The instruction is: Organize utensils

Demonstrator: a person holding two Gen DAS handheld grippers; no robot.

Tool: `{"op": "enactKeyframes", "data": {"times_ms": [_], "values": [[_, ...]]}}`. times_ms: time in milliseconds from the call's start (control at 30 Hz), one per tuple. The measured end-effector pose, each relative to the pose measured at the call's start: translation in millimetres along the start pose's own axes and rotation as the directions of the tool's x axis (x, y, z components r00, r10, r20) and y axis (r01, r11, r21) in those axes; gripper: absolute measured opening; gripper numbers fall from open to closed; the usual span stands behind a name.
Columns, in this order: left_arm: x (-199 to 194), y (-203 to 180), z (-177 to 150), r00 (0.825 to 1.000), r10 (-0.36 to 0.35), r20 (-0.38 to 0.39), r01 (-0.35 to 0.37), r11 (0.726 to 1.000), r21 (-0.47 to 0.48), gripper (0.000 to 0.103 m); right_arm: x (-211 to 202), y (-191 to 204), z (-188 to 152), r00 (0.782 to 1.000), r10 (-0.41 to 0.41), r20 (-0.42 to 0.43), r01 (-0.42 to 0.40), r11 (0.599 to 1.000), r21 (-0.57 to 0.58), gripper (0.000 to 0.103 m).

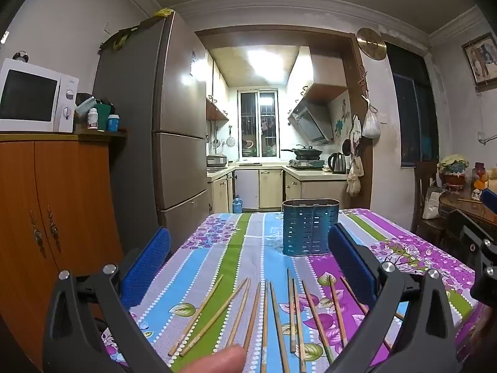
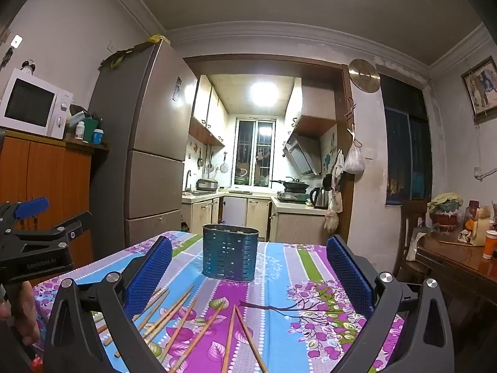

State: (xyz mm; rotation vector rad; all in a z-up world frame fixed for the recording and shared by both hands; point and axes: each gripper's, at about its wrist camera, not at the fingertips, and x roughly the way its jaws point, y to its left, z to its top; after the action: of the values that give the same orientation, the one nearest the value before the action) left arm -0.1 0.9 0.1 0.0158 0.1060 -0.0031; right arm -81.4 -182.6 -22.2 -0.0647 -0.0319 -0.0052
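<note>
Several wooden chopsticks lie scattered on the flowered tablecloth near the front edge; they also show in the right wrist view. A blue perforated utensil holder stands upright farther back, also seen in the right wrist view. My left gripper is open and empty above the chopsticks. My right gripper is open and empty, above the chopsticks, to the right of the left one.
A wooden cabinet with a microwave stands left of the table, beside a tall fridge. A dark side table with jars and a cup stands at the right. The kitchen lies beyond.
</note>
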Motion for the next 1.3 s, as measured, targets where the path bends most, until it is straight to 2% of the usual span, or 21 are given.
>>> {"op": "enactKeyframes", "data": {"times_ms": [333,967,1300], "values": [[2.5,1.1,-3.8,1.0,0.003,0.01,-0.004,1.0,0.023,0.098,2.2,0.8,0.1,1.0,0.003,-0.003,-0.003,1.0,-0.001,0.1],[11.9,0.3,-7.1,1.0,0.009,-0.024,-0.008,0.999,0.034,0.098,5.2,2.2,-3.1,1.0,0.016,0.001,-0.016,1.0,-0.022,0.1],[18.8,3.6,-7.9,0.999,0.012,-0.048,-0.011,1.0,0.024,0.098,3.7,-0.1,-3.4,1.0,-0.005,0.028,0.006,0.999,-0.043,0.1]]}}
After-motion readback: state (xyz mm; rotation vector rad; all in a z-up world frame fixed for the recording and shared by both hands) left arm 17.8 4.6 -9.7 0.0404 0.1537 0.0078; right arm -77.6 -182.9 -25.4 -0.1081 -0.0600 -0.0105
